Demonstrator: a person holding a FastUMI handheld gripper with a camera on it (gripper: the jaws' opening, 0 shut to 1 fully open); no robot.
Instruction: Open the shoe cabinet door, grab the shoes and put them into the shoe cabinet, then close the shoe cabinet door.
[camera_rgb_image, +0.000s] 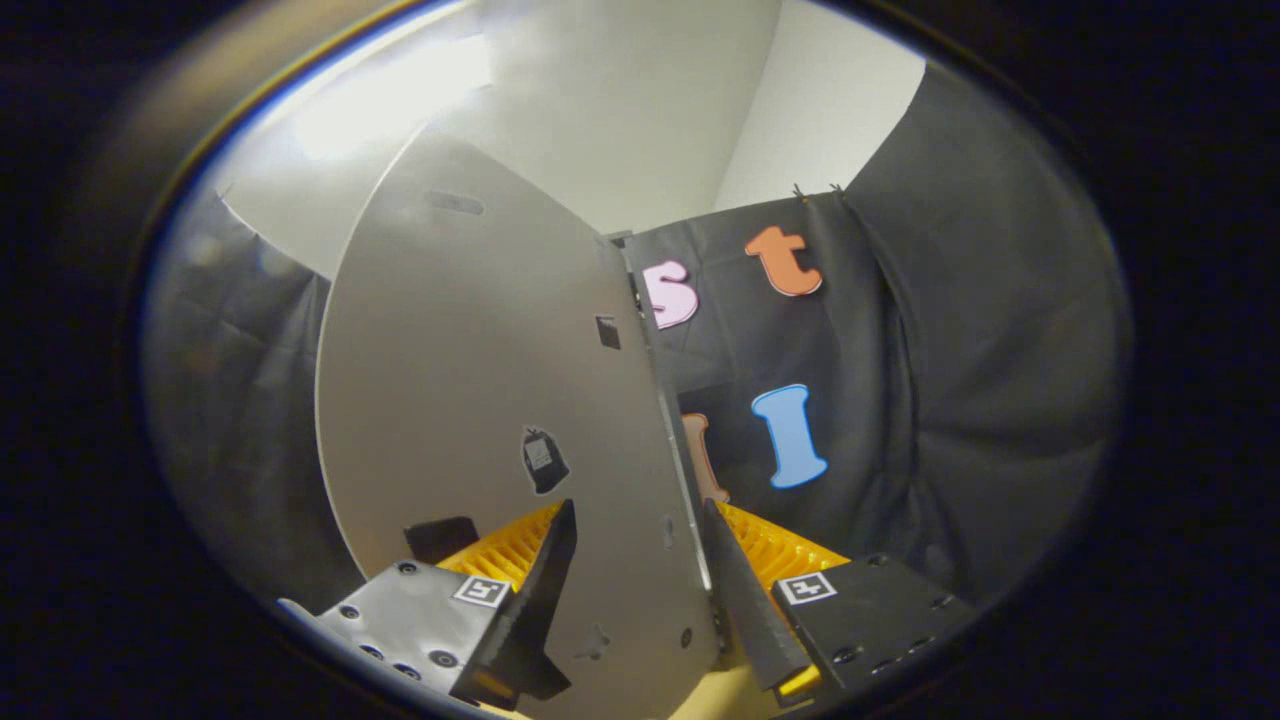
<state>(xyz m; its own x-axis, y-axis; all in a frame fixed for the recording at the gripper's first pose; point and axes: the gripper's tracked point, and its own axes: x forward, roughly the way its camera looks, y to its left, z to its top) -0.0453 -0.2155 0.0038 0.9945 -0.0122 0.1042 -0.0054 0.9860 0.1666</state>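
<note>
While the gripper (640, 560) is sitting nearest the lens, its two fingers are standing partly apart, one on either side of the free edge of the shoe cabinet door (480, 400). The right finger is lying close against the door's thin edge; the left finger is standing off the broad pale face, so whether both are pressing on the panel cannot be told in this blurred view. The door is rising between the fingers and running away ahead of them, its long axis upright and leaning slightly leftward. Its wide face is spreading to the left of the fingers, and its edge is lying toward the right one. The coming swing is judged to turn on that edge staying between the fingers. Beyond the door, the black cloth wall (950, 400) is hanging, with a pale ceiling (640, 110) above.
</note>
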